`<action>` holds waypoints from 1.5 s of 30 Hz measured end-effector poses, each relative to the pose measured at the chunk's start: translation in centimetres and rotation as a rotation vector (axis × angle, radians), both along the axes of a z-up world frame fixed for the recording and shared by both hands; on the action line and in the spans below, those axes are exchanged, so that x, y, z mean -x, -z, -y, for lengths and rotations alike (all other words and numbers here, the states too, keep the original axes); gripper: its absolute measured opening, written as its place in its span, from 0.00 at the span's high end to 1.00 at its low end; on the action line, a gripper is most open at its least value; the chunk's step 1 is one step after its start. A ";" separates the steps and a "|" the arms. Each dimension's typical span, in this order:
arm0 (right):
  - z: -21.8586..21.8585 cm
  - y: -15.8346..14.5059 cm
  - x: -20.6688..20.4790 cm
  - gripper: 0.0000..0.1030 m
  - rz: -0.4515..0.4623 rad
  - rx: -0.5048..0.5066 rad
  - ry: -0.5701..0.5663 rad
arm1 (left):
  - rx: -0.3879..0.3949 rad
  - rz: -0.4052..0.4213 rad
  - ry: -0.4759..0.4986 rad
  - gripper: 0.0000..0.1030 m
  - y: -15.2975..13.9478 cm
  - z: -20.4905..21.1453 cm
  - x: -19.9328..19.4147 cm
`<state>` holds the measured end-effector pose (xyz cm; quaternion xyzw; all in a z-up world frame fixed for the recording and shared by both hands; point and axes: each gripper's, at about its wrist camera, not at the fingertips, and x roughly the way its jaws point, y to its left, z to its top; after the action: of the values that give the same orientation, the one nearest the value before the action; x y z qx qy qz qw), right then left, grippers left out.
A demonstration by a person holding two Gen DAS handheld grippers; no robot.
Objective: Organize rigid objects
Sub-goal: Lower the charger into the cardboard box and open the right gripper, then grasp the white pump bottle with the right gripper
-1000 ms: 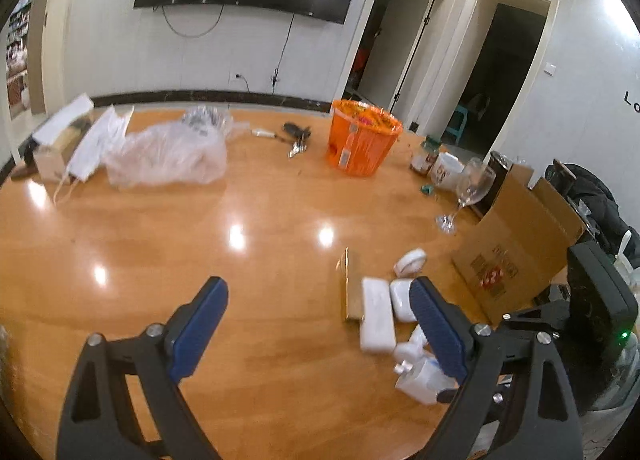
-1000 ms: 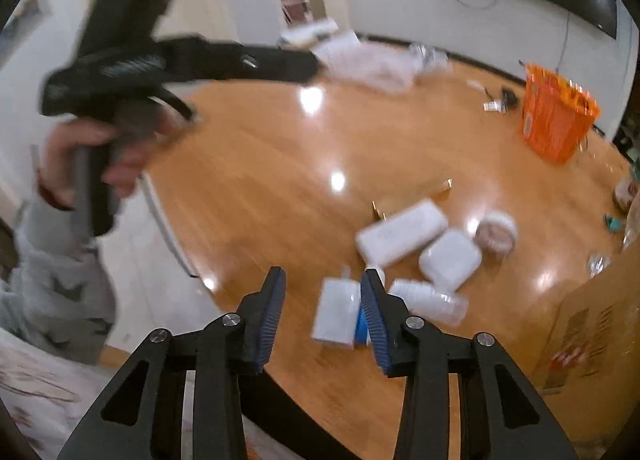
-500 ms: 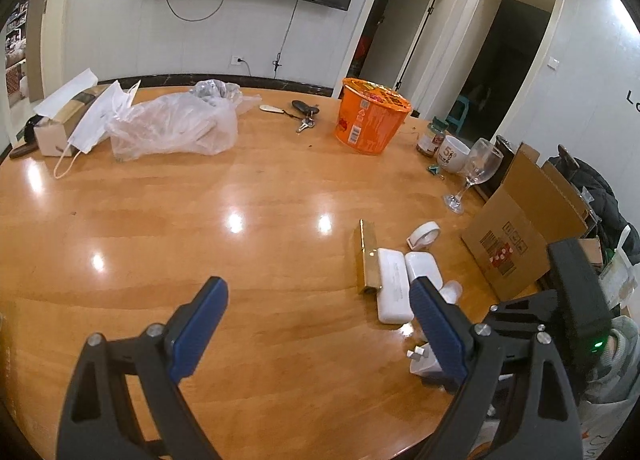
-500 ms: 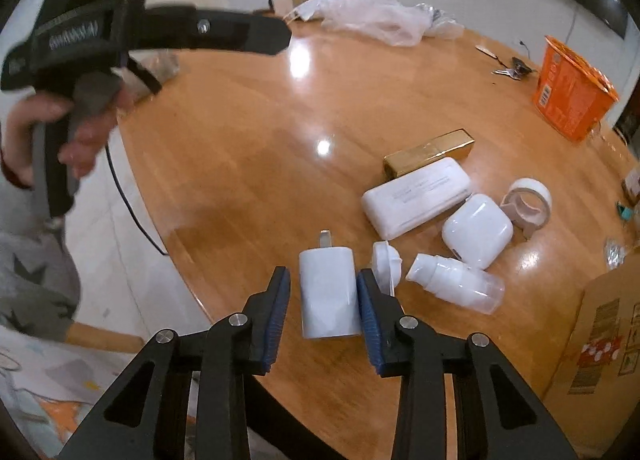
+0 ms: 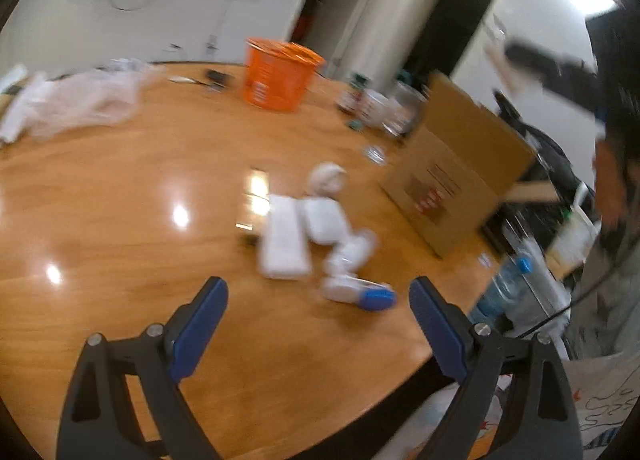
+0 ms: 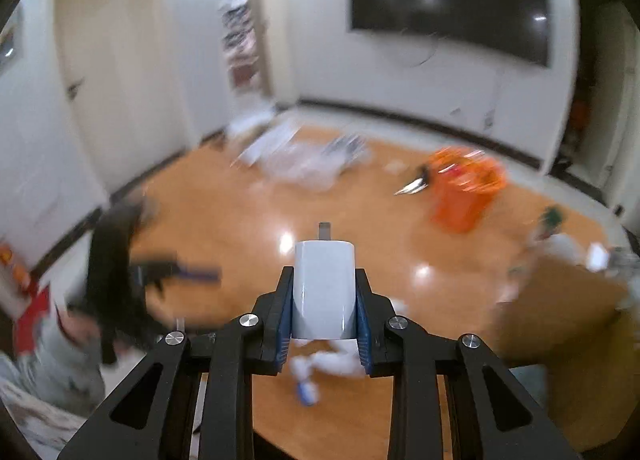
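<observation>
My right gripper (image 6: 323, 292) is shut on a white plug adapter (image 6: 324, 292) and holds it up above the round wooden table (image 6: 248, 227). My left gripper (image 5: 318, 312) is open and empty above the table's near edge. Ahead of it, in the blurred left wrist view, lie a white power bank (image 5: 283, 242), a white case (image 5: 326, 219), a gold bar (image 5: 253, 199), a tape roll (image 5: 328, 177) and a white bottle with a blue cap (image 5: 356, 292). A cardboard box (image 5: 456, 171) stands at the right.
An orange bucket (image 5: 282, 75) stands at the back of the table, with a clear plastic bag (image 5: 76, 99) at the far left. Jars and a glass (image 5: 380, 105) stand behind the box. A water bottle (image 5: 516, 284) stands off the table's right edge.
My right gripper closed on the white plug adapter and lifted it off the table. My left gripper swung to the right, towards the cardboard box. Both views are now motion-blurred.
</observation>
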<state>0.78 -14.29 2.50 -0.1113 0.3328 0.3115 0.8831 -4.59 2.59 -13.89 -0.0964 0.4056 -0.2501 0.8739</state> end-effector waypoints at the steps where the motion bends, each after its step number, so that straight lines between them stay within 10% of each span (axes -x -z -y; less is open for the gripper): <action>1: 1.6 -0.7 -0.1 0.78 0.024 0.019 0.050 | -0.006 -0.002 0.020 0.12 0.4 1.0 -0.1; 6: 7.2 0.7 -2.9 0.78 -0.066 0.102 0.230 | -0.048 -0.015 0.088 0.13 2.5 4.9 -0.9; 12: 11.0 3.6 -4.3 0.78 -0.181 0.142 0.315 | -0.089 -0.020 0.068 0.44 3.8 6.5 -1.7; 16: 12.1 4.0 -5.5 0.78 -0.240 0.140 0.315 | -0.123 -0.011 0.064 0.44 3.6 6.8 -1.7; 24: 10.6 5.2 -6.7 0.71 -0.331 0.110 0.234 | -0.094 0.077 0.028 0.44 -2.9 4.3 -1.1; 27: 10.8 4.4 -6.4 0.54 -0.300 0.100 0.233 | -0.079 0.147 0.054 0.44 -7.5 4.4 -1.4; 36: 13.6 1.8 -3.9 0.40 -0.114 0.074 0.217 | -0.043 0.173 0.260 0.44 -16.0 12.5 -8.6; 43: 13.7 -0.5 1.8 0.44 0.077 -0.021 0.016 | -0.120 0.010 0.485 0.44 -15.8 20.6 -14.1; 45: 12.2 -0.9 3.6 0.69 0.104 -0.032 -0.074 | -0.171 -0.069 0.551 0.38 -15.1 22.4 -14.9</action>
<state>-2.84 -26.51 3.41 -0.1255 0.2769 0.3432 0.8887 10.30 -19.80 1.26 0.0827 0.4658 -0.4394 0.7637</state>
